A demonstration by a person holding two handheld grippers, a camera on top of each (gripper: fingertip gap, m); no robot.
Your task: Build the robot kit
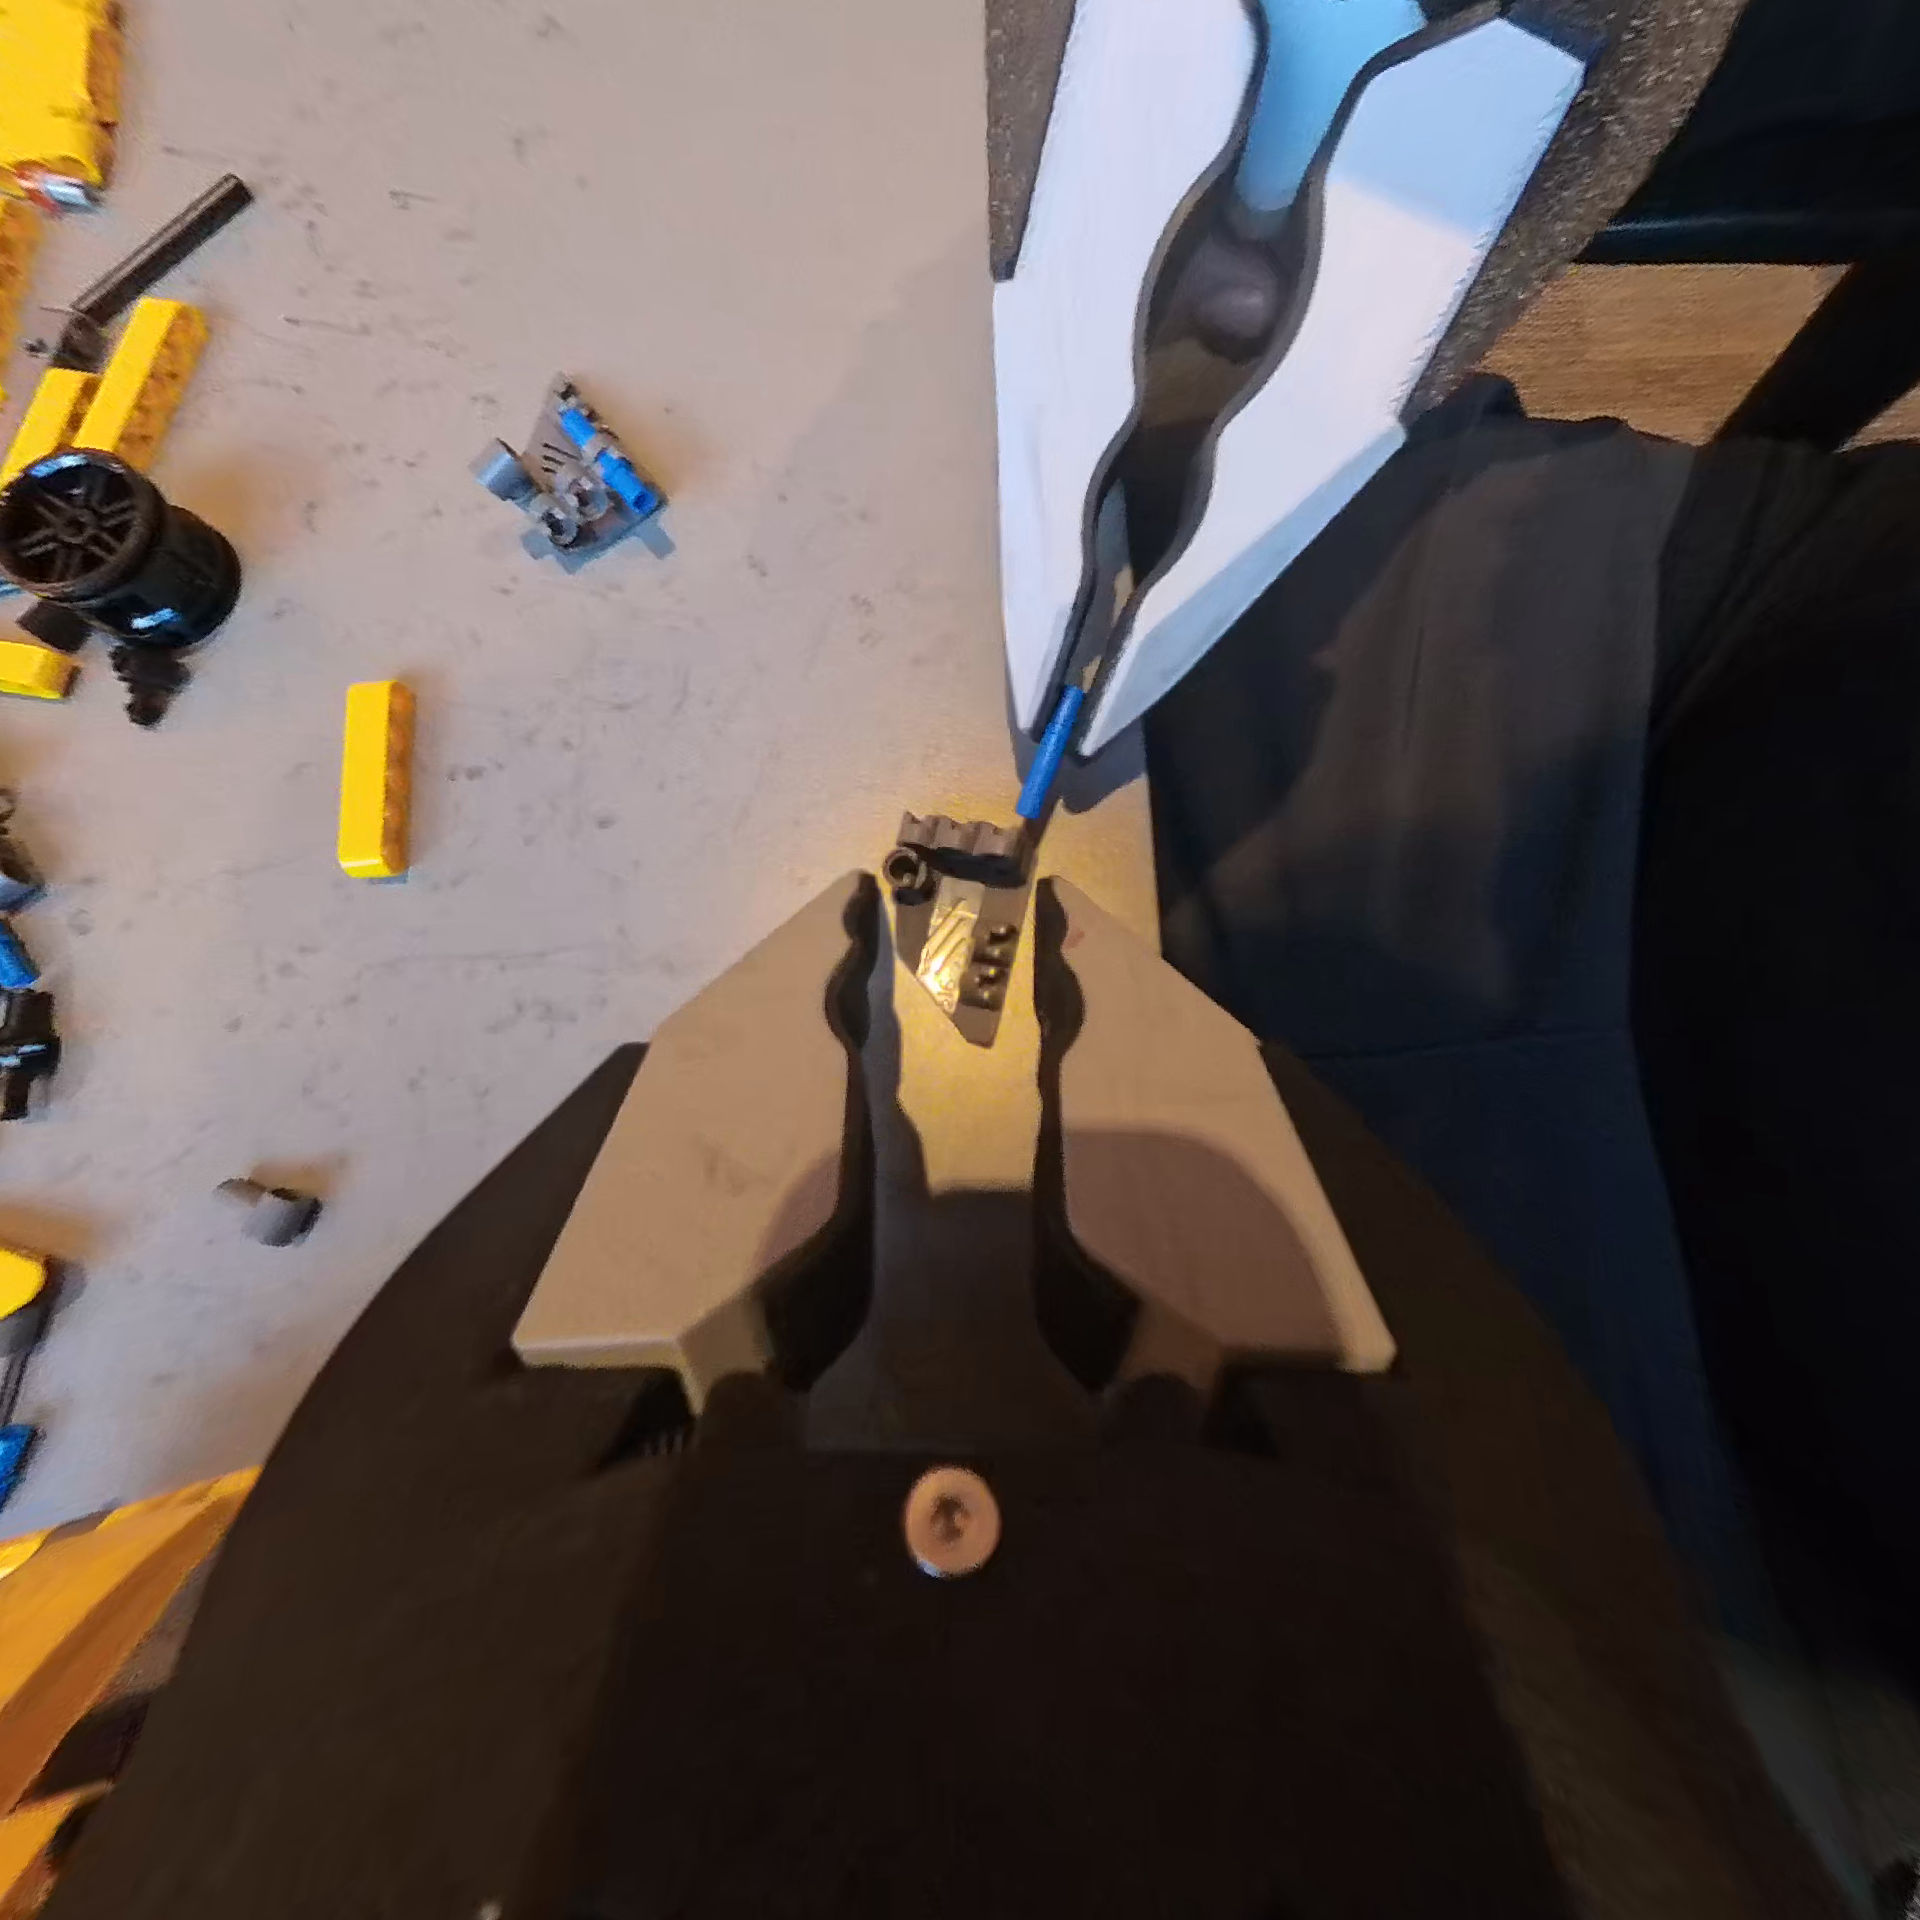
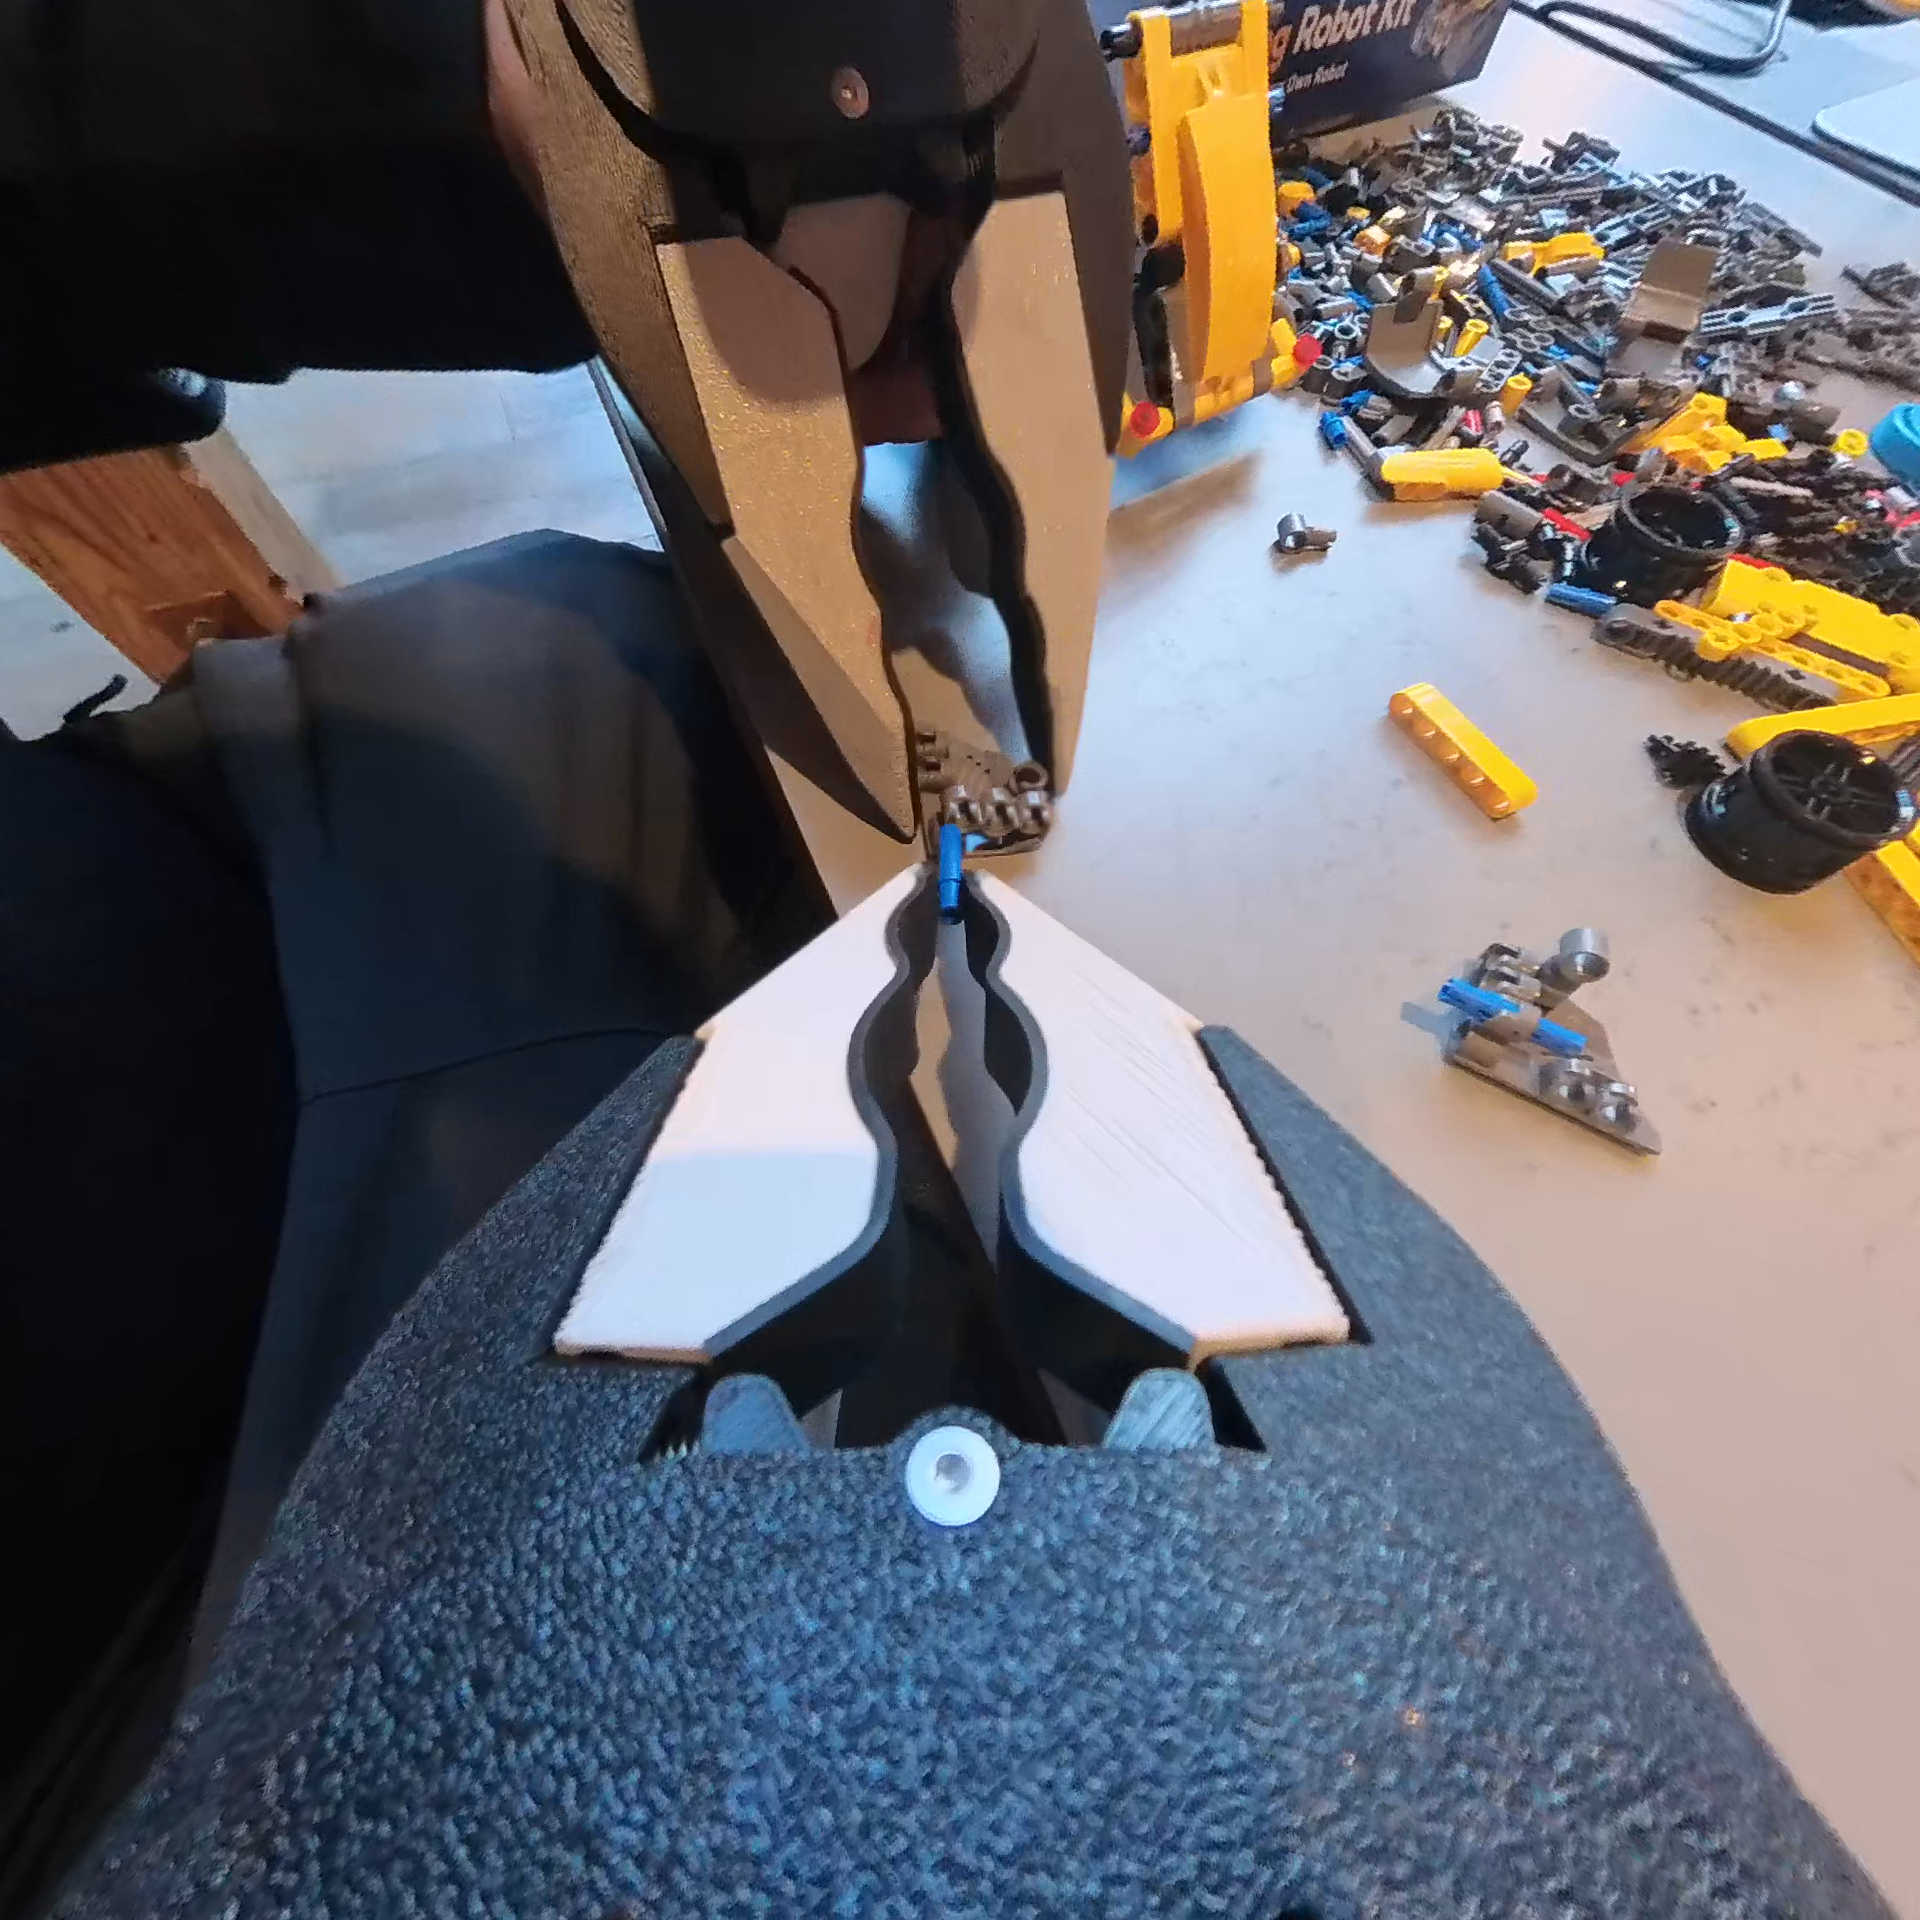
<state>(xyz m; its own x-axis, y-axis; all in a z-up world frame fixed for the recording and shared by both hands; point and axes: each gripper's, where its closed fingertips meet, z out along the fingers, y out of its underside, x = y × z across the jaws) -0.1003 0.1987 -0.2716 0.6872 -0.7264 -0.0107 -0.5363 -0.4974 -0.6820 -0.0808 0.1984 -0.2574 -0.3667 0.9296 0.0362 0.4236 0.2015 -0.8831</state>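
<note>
My left gripper [image 1: 956,902] has tan fingers. It is shut on a small grey triangular panel piece [image 1: 971,961] that has a black connector on its front edge, and holds it over the table's edge. My right gripper [image 2: 951,881] has white fingers and is shut on a short blue pin [image 2: 948,875]. The pin's tip meets the grey panel piece [image 2: 987,795] at its corner. In the left wrist view the right gripper [image 1: 1055,732] comes in from above with the blue pin [image 1: 1047,764]. In the right wrist view the left gripper [image 2: 982,808] comes down from the top.
A second grey panel with blue pins [image 2: 1538,1039] lies on the beige table [image 1: 727,312], with a yellow beam [image 2: 1460,748] and a black wheel [image 2: 1803,821] beyond it. A big pile of loose parts [image 2: 1558,312] and a yellow build [image 2: 1205,208] stand farther back. A person's dark clothing [image 1: 1455,831] lies beside the table edge. The black wheel [image 2: 1803,821] is about equally far from each gripper, around 15 centimetres. My left wrist view [image 1: 147,510] looks at it from another angle.
</note>
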